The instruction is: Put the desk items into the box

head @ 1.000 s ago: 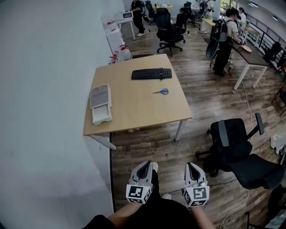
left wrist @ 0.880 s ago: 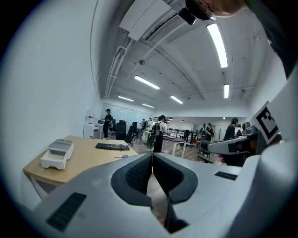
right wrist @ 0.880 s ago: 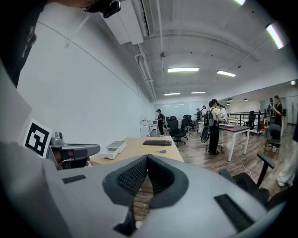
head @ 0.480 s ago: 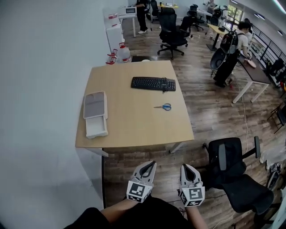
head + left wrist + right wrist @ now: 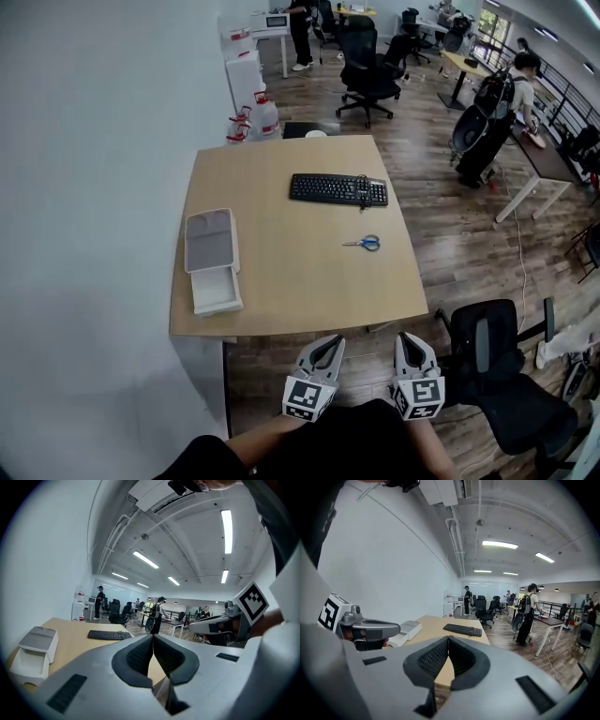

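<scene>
While both grippers are hanging just short of the near edge of the desk (image 5: 281,272), I'm seeing nothing held in either. Left gripper (image 5: 328,345): jaws are sitting pressed together, pads meeting tip to tip, nothing between them. Right gripper (image 5: 413,339): same, jaws are lying closed on each other, empty. Both are pointing toward the desk, side by side, near each other but apart, neither touching anything on it. Task items are all lying on the desktop. Black keyboard (image 5: 338,189) is sitting toward the far edge. Blue-handled scissors (image 5: 365,243) are lying just on the near side of it, toward the right edge, well apart from the box. White box (image 5: 217,291) is resting by the left edge, a grey-topped part (image 5: 210,240) adjoining its far end. Black office chair (image 5: 497,375) is standing off the desk's near right corner, beside the right gripper.
</scene>
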Demonstrator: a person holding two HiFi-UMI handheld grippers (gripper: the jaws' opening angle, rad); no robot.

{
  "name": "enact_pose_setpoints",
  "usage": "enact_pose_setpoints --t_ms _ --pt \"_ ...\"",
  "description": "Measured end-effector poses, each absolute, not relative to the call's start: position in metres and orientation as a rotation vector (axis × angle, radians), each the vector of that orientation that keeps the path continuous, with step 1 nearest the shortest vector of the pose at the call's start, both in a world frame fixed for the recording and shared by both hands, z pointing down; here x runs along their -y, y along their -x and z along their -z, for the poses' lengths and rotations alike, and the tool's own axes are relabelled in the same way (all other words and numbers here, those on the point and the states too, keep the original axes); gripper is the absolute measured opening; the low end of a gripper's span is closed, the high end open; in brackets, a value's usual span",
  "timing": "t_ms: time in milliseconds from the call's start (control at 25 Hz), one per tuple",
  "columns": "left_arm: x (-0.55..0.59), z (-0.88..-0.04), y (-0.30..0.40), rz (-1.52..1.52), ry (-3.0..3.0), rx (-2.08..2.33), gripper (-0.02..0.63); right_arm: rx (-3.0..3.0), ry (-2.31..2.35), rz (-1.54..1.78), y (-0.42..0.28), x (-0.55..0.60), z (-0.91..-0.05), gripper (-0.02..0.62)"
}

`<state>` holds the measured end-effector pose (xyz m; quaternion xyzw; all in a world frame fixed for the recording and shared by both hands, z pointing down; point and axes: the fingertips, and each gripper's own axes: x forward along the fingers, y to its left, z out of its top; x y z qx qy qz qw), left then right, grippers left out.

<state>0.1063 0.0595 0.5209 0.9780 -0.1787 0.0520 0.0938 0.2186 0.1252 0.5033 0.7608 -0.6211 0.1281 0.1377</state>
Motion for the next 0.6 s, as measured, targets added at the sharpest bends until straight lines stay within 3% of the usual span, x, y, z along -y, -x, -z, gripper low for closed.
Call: enact_pose_setpoints --t_ms 600 --pt "0.036 -0.542 -0.122 -0.135 -2.818 0.747 0.017 1.871 -2.110 -0.415 -0.273 -0.032 -0.533 0.060"
